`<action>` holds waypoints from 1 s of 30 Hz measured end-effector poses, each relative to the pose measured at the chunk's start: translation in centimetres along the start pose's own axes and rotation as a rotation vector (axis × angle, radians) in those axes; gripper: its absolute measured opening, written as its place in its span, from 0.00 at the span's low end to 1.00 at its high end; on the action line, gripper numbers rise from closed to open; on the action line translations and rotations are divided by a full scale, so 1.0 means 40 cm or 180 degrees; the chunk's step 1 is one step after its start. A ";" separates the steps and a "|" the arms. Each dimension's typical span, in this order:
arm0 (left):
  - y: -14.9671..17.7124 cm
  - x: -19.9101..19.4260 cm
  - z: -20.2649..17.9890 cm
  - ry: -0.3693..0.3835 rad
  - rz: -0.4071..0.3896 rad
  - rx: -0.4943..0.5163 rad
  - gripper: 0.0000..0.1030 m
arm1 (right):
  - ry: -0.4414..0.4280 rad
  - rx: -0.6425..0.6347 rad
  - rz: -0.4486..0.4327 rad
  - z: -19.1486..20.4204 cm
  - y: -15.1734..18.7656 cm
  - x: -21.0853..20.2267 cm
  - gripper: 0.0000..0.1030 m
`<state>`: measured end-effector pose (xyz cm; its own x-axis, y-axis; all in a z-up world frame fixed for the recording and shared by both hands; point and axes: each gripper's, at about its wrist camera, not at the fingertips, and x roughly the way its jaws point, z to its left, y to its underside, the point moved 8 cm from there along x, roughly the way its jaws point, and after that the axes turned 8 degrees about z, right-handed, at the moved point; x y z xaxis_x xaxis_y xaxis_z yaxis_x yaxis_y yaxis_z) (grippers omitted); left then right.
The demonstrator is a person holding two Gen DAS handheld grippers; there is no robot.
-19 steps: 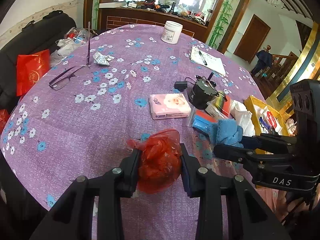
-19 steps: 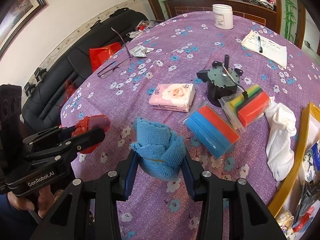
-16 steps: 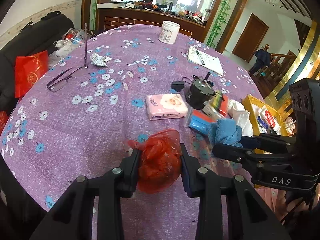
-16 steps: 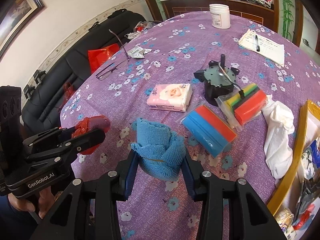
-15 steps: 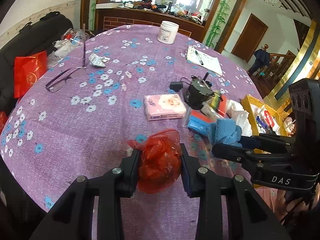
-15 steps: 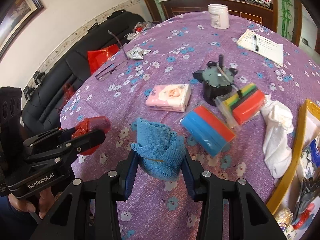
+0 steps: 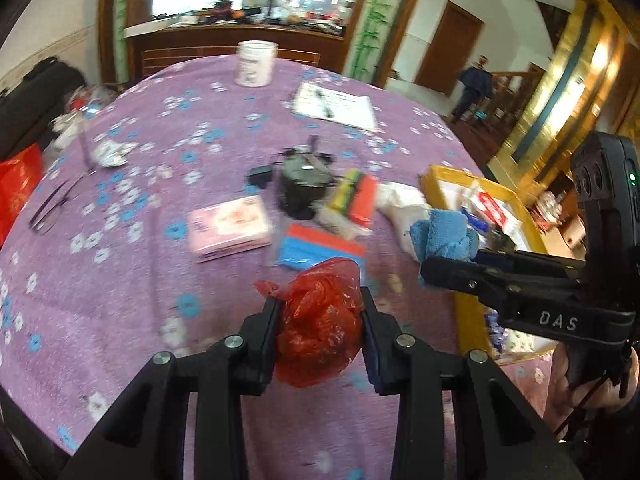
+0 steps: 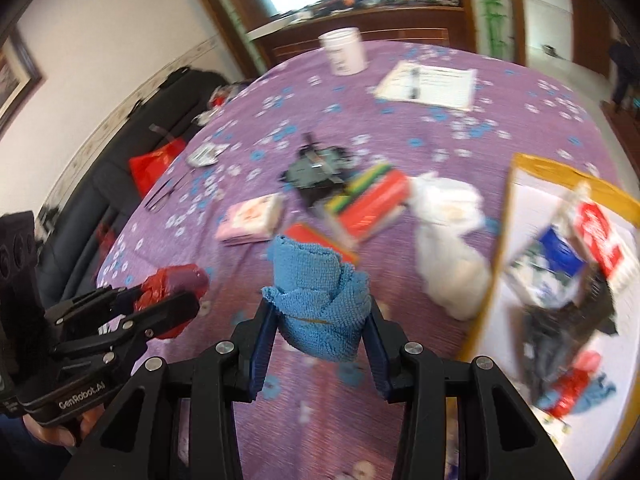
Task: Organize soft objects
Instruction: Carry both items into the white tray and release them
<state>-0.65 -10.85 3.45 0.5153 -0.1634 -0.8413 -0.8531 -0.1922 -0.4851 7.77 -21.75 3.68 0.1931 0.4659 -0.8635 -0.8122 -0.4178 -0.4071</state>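
the left gripper (image 7: 320,320) squeezes the red plastic bag (image 7: 318,330) in its jaws, the right gripper (image 8: 320,320) the blue cloth (image 8: 320,300); both are lifted off the surface (image 7: 120,280), probably for the yellow box (image 8: 520,168) at right.

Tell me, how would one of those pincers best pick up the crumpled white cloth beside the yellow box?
Probably from above, pinching the raised, bunched hump of the white cloth: it lies loose and crumpled on the purple tablecloth, with no flat edge to catch.

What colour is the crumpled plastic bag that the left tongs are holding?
Red, translucent crumpled plastic bag; clearest in the left wrist view, pinched in the left tongs.
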 end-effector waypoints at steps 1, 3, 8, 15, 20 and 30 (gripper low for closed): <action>-0.002 0.003 -0.019 0.0022 0.0003 0.0055 0.33 | 0.0035 0.0068 -0.0032 -0.024 0.006 -0.016 0.44; -0.007 0.011 -0.065 0.0097 0.0014 0.0180 0.33 | 0.0090 0.0163 -0.0076 -0.057 0.019 -0.039 0.44; -0.004 0.043 -0.166 0.0245 0.0113 0.0432 0.33 | 0.0235 0.0429 -0.0214 -0.150 0.058 -0.108 0.44; -0.009 0.080 -0.321 0.0468 0.0213 0.0802 0.33 | 0.0441 0.0875 -0.0400 -0.292 0.128 -0.207 0.44; 0.006 0.114 -0.432 0.0635 0.0335 0.1052 0.33 | 0.0618 0.1186 -0.0445 -0.395 0.184 -0.263 0.44; 0.081 0.182 -0.596 0.0836 0.0613 0.1453 0.34 | 0.0782 0.1491 -0.0310 -0.504 0.272 -0.285 0.44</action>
<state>2.31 -35.71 1.44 0.3000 -0.4009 -0.8656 -0.8528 0.2938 -0.4317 7.82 -47.35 3.06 0.3575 0.2654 -0.8954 -0.9318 0.0373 -0.3610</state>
